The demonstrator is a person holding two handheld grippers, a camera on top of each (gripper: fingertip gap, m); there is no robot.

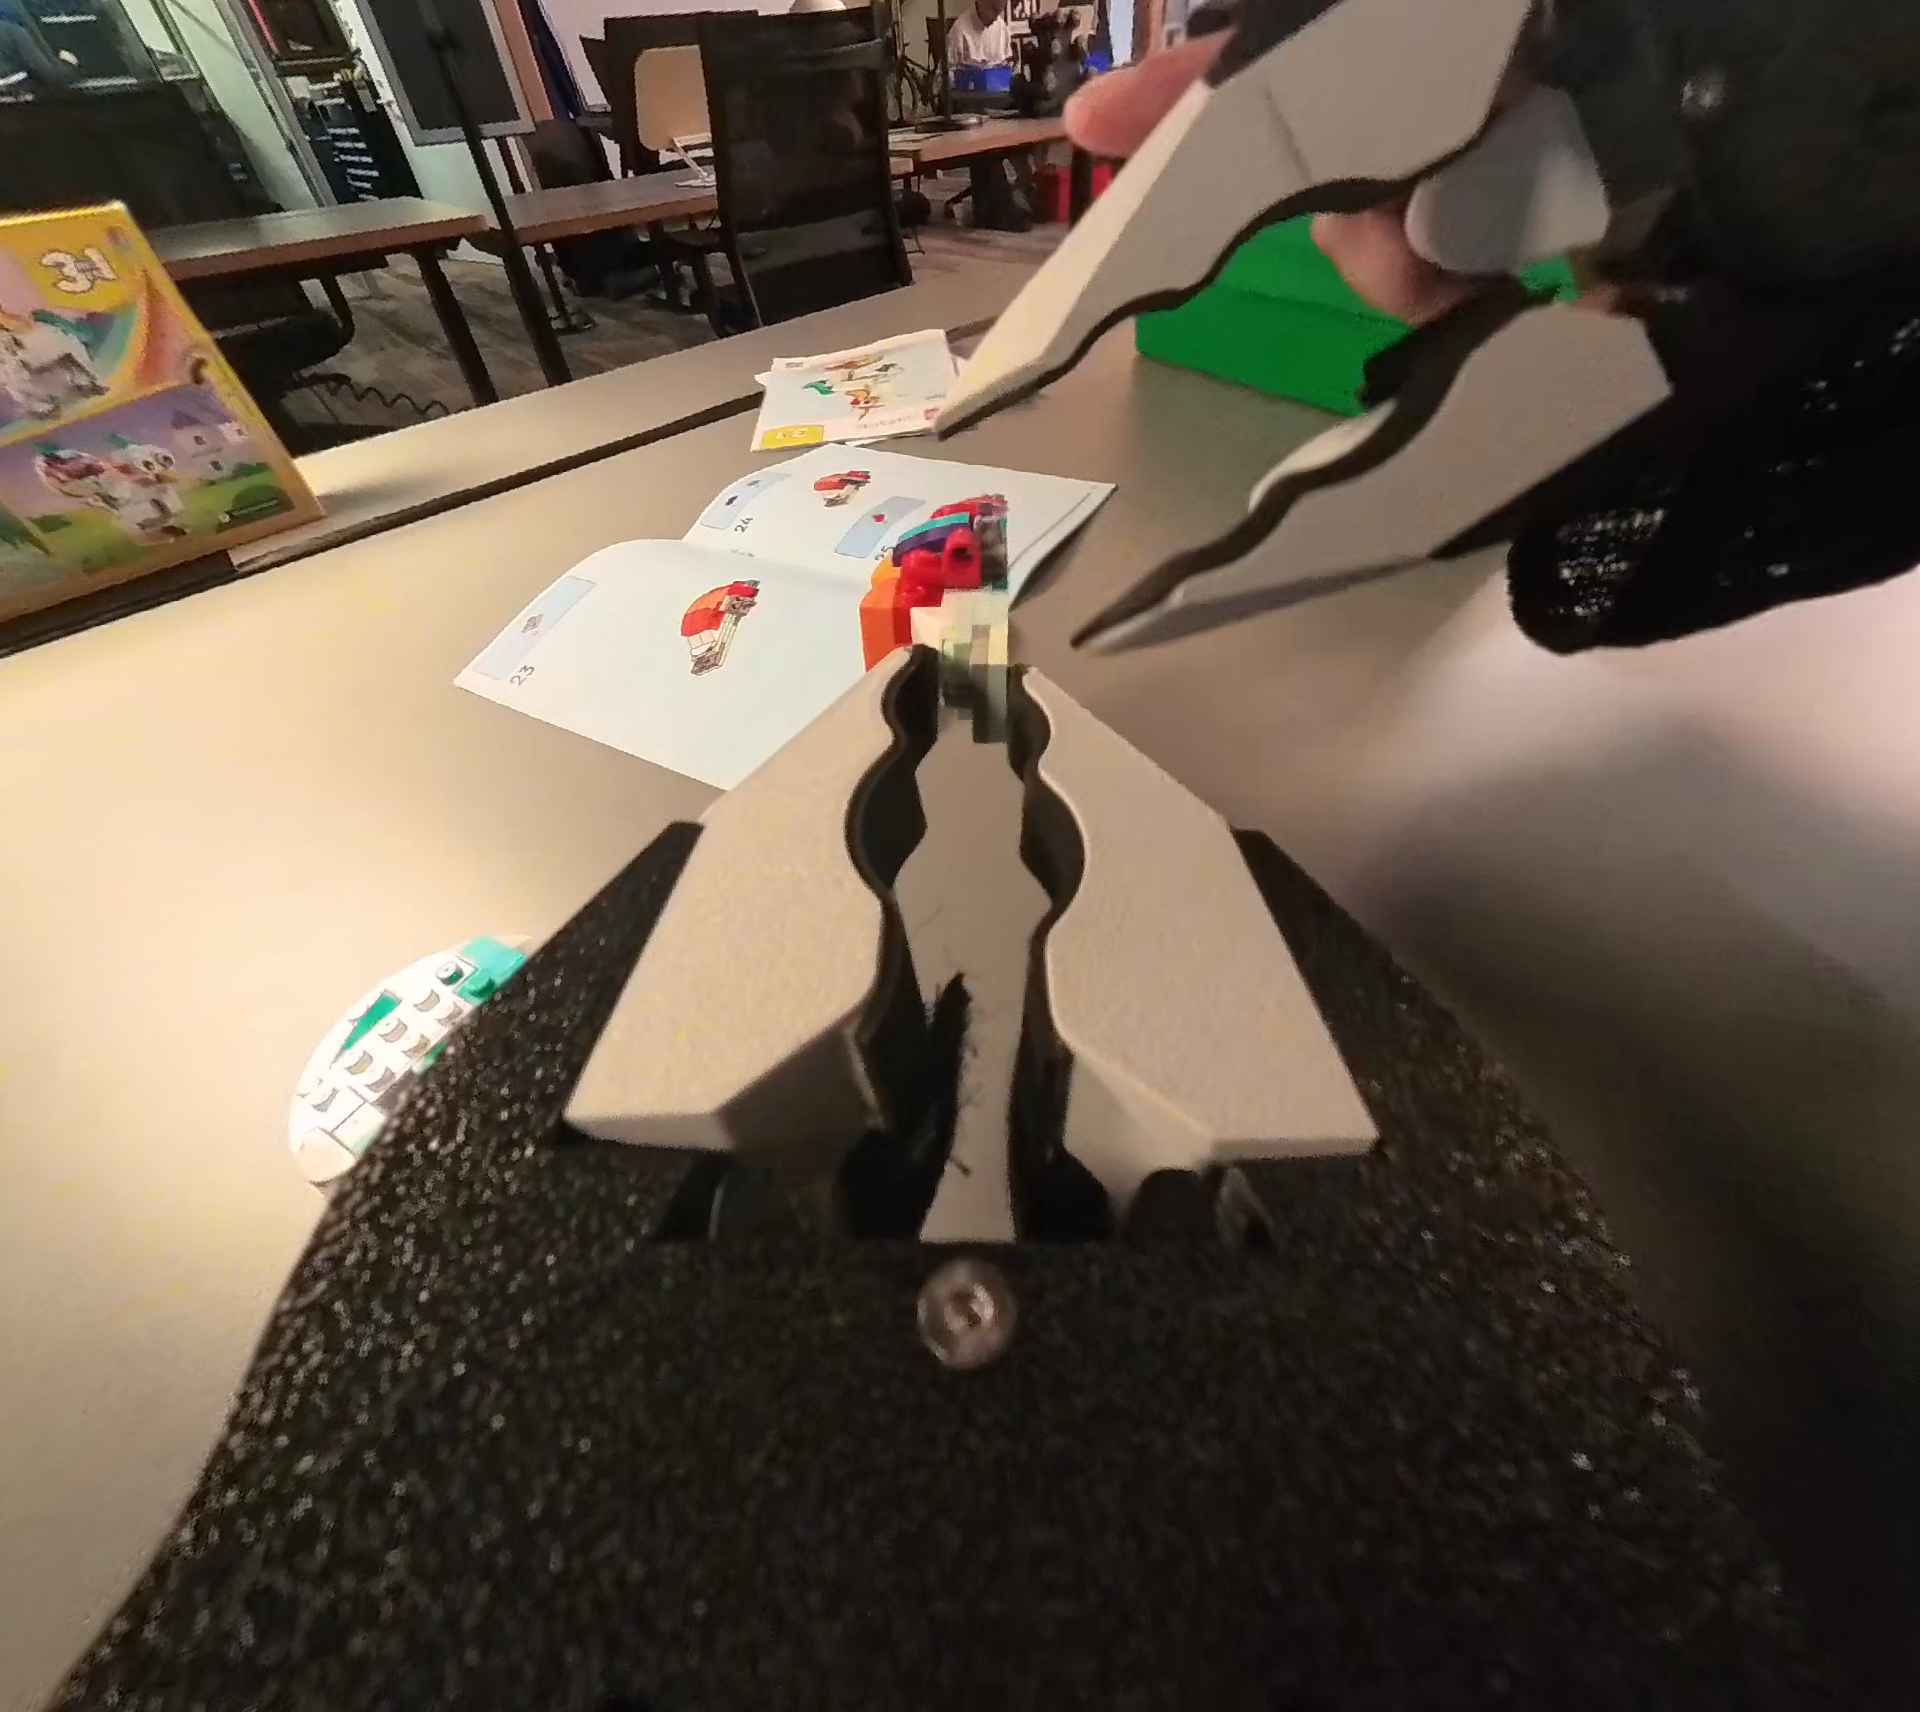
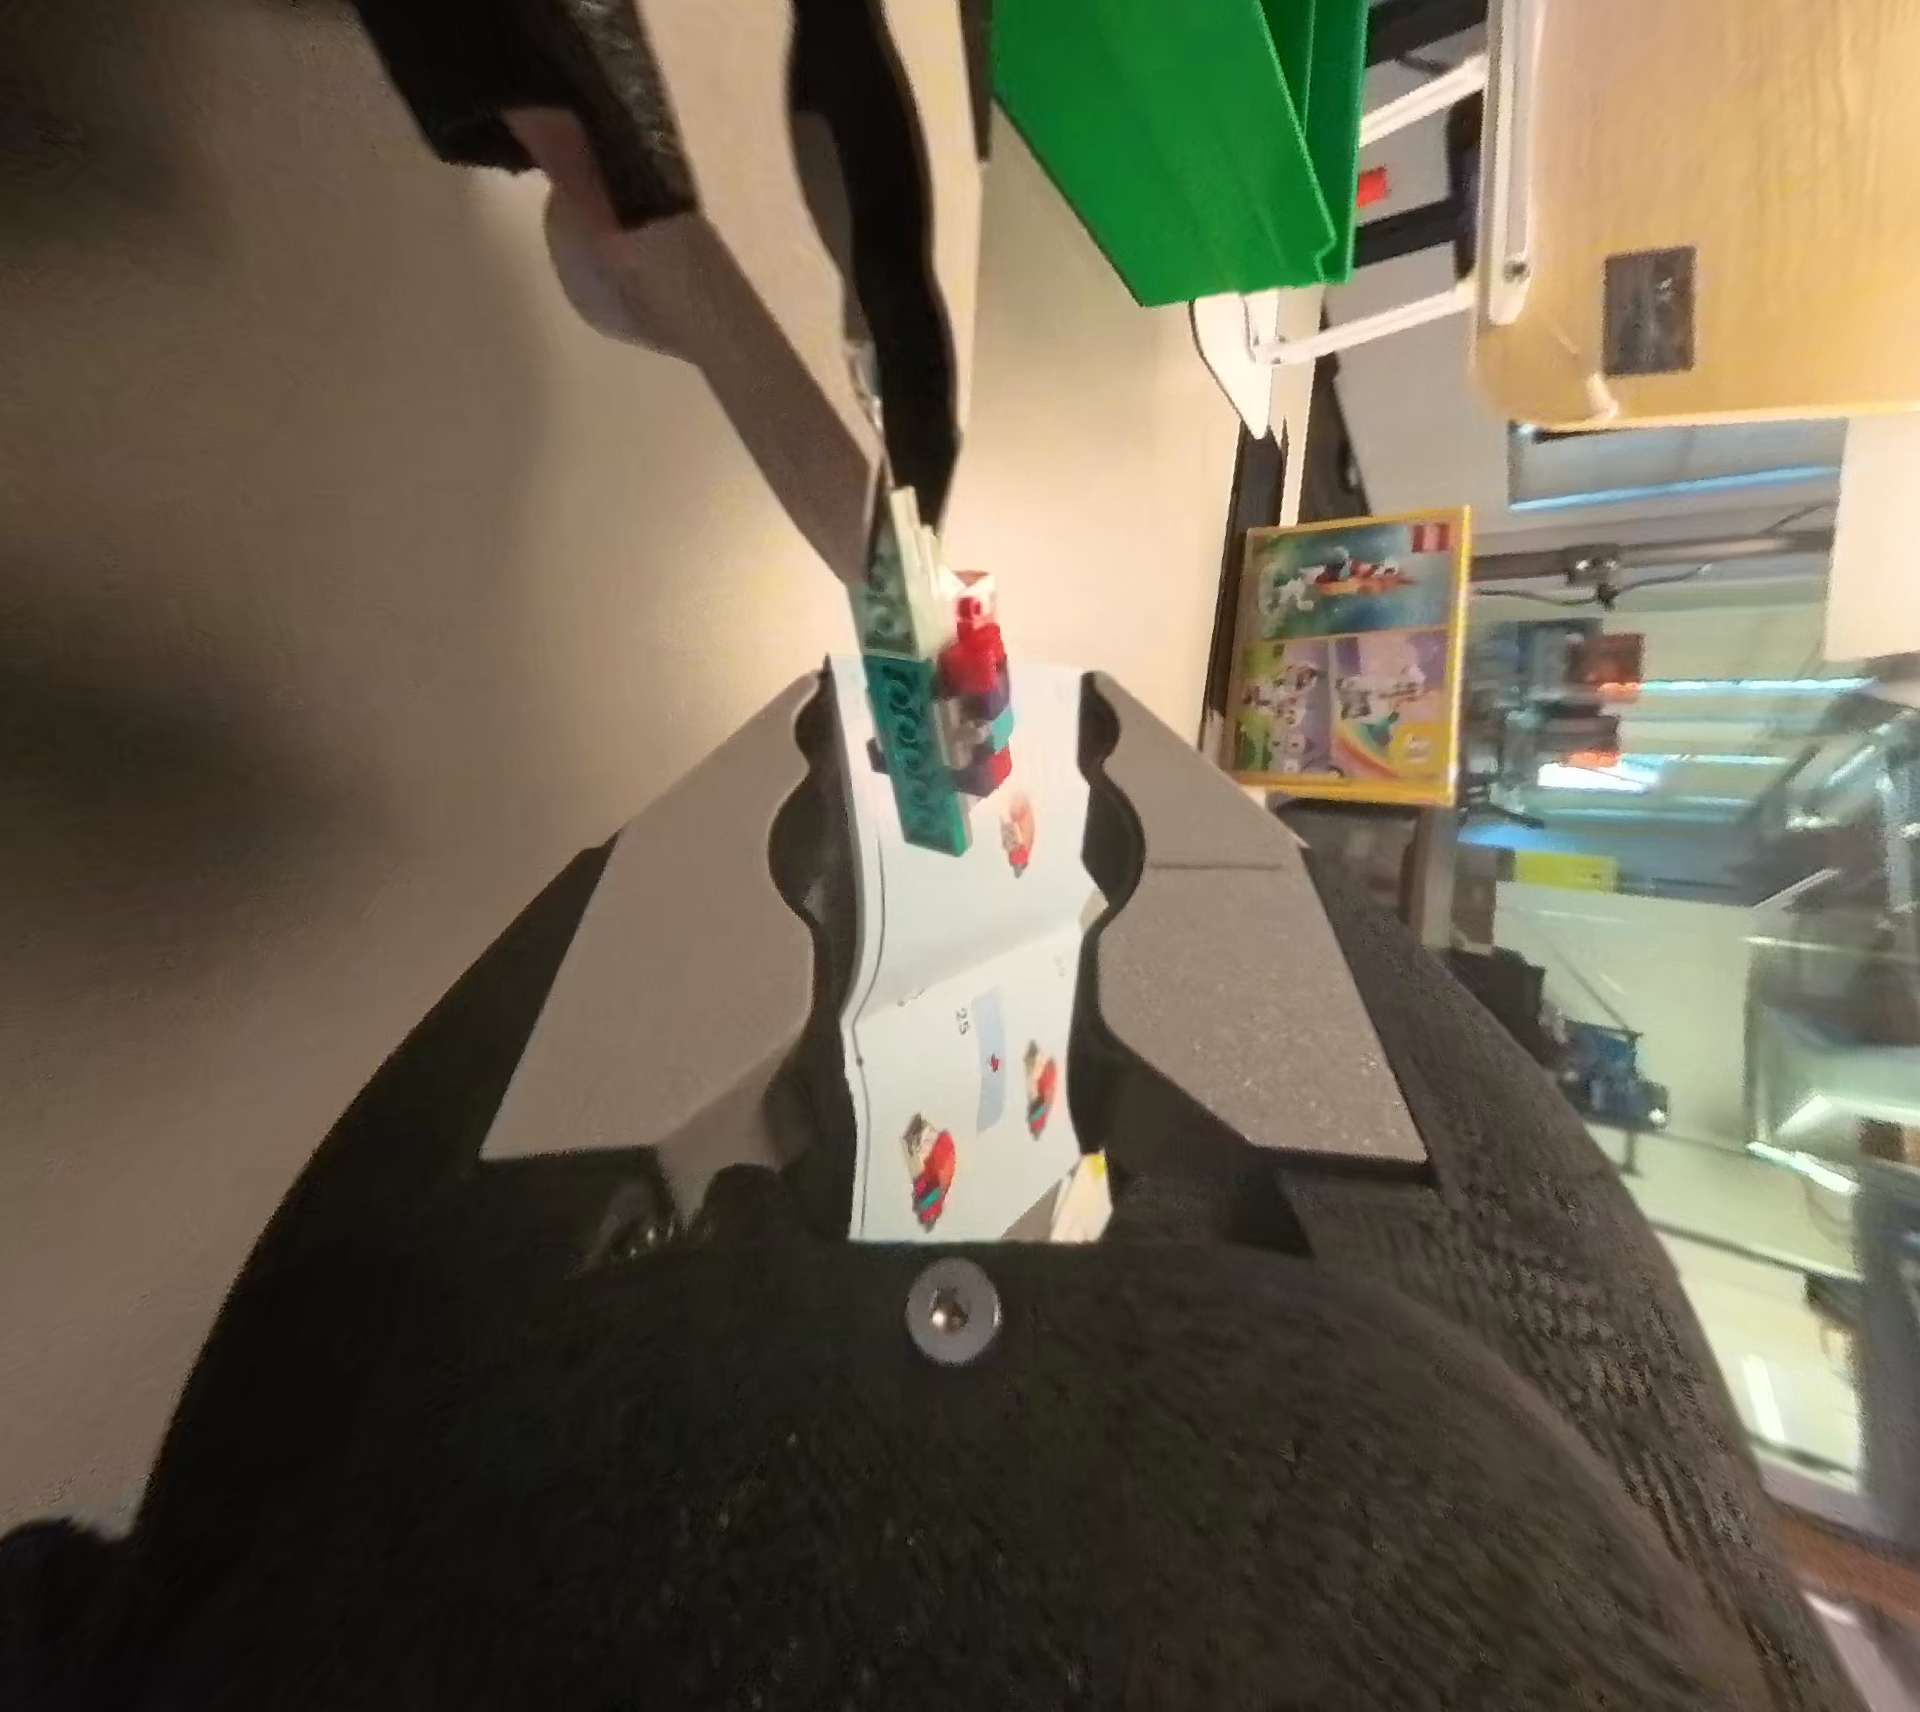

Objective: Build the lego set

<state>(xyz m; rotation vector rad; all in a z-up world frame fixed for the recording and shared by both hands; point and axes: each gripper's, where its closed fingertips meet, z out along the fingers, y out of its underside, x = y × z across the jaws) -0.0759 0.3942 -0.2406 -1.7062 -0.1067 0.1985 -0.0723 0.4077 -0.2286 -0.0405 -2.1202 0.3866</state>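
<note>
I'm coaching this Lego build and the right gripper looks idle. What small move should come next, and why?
Probably bring the open right gripper in toward the colourful model to steady it. The left gripper is shut on the model's white end, holding it over the open instruction booklet, while the right one hangs empty beside it. Which brick comes next I cannot tell.

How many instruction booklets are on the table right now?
2. An open instruction booklet lies just ahead of the left gripper. A smaller closed one lies farther back, beside the green bin. Others may be hidden.

both grippers: grey wavy-edged jaws, speckled black bodies, one silver screw [image 1: 965, 1315] each.
</note>
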